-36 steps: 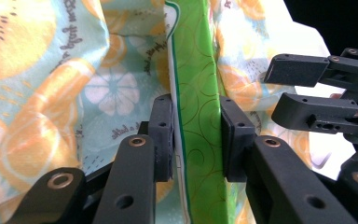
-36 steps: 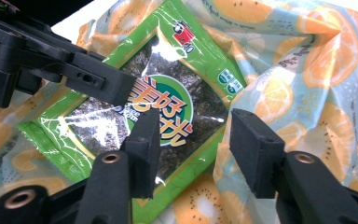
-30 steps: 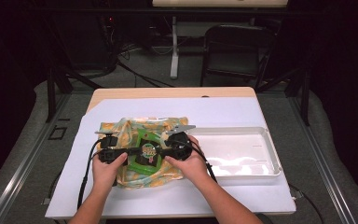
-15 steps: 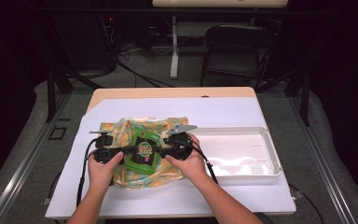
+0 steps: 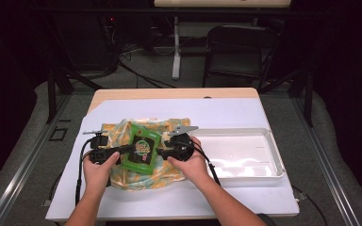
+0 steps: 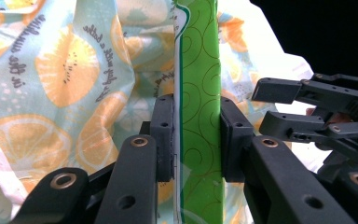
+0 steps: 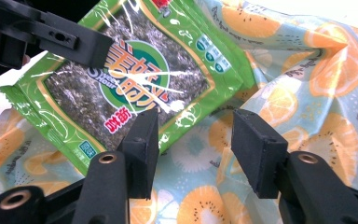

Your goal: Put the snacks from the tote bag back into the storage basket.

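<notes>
Since a second ago the green snack packet has tipped up off the citrus-print cloth and now shows its printed face, sitting mid-table, left of the white tray. The left gripper clamps the packet's edge. The right gripper has just been closing; its jaws stand apart over cloth, pinching nothing, so a second grip looks pending. Whatever the cloth covers stays hidden beneath its folds.
</notes>
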A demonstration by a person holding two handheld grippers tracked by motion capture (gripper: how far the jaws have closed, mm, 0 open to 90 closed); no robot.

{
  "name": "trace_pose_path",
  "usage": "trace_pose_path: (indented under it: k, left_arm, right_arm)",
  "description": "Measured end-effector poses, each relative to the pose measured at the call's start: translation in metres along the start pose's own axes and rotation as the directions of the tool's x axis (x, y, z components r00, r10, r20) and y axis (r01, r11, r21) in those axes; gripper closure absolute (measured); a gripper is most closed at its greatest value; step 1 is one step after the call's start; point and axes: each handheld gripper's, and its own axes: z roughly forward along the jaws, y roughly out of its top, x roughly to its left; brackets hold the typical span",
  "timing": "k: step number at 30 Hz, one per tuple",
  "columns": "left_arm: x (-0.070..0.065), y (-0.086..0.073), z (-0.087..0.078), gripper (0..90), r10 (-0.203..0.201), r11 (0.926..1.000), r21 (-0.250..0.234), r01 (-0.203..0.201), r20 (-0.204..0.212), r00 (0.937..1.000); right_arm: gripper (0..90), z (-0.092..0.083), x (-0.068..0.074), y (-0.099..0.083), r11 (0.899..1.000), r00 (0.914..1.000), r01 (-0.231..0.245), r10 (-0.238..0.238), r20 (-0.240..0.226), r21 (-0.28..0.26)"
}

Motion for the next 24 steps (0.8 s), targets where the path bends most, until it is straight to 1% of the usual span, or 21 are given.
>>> trace_pose_path:
  k: [2,3,9,13,16,19,24]
  left_arm:
    - [-0.002,0.001,-0.002,72.0,0.010,0.9999,-0.007,-0.010,-0.002,0.9999]
    - [-0.003,0.001,-0.003,72.0,0.008,0.9998,-0.017,-0.008,-0.002,1.0000]
    - [-0.006,0.002,-0.011,72.0,0.027,0.9988,-0.040,-0.027,-0.004,0.9996]
    - [-0.006,0.001,-0.014,72.0,0.028,0.9988,-0.039,-0.028,-0.010,0.9996]
    - [-0.006,0.001,-0.016,72.0,0.026,0.9983,-0.051,-0.027,-0.009,0.9996]
    - [-0.007,0.002,-0.019,72.0,0.031,0.9981,-0.054,-0.032,-0.005,0.9995]
    - [-0.008,0.002,-0.021,72.0,0.037,0.9974,-0.062,-0.037,-0.003,0.9993]
  right_arm:
    - [51.5,0.000,0.000,0.000,1.000,1.0000,-0.001,0.001,0.000,-0.006]
    - [51.5,0.000,0.000,0.000,1.000,1.0000,-0.001,0.001,-0.002,-0.008]
    - [51.6,0.001,0.001,0.002,1.000,0.9997,-0.012,0.012,-0.023,-0.012]
    - [51.7,0.002,0.001,0.003,1.000,0.9993,-0.019,0.018,-0.032,-0.019]
    - [51.7,0.002,0.001,0.004,1.000,0.9991,-0.021,0.020,-0.038,-0.014]
    - [51.7,0.002,0.002,0.004,1.000,0.9989,-0.025,0.025,-0.041,-0.018]
    - [52.9,0.002,0.002,0.005,1.000,0.9987,-0.021,0.020,-0.046,-0.014]
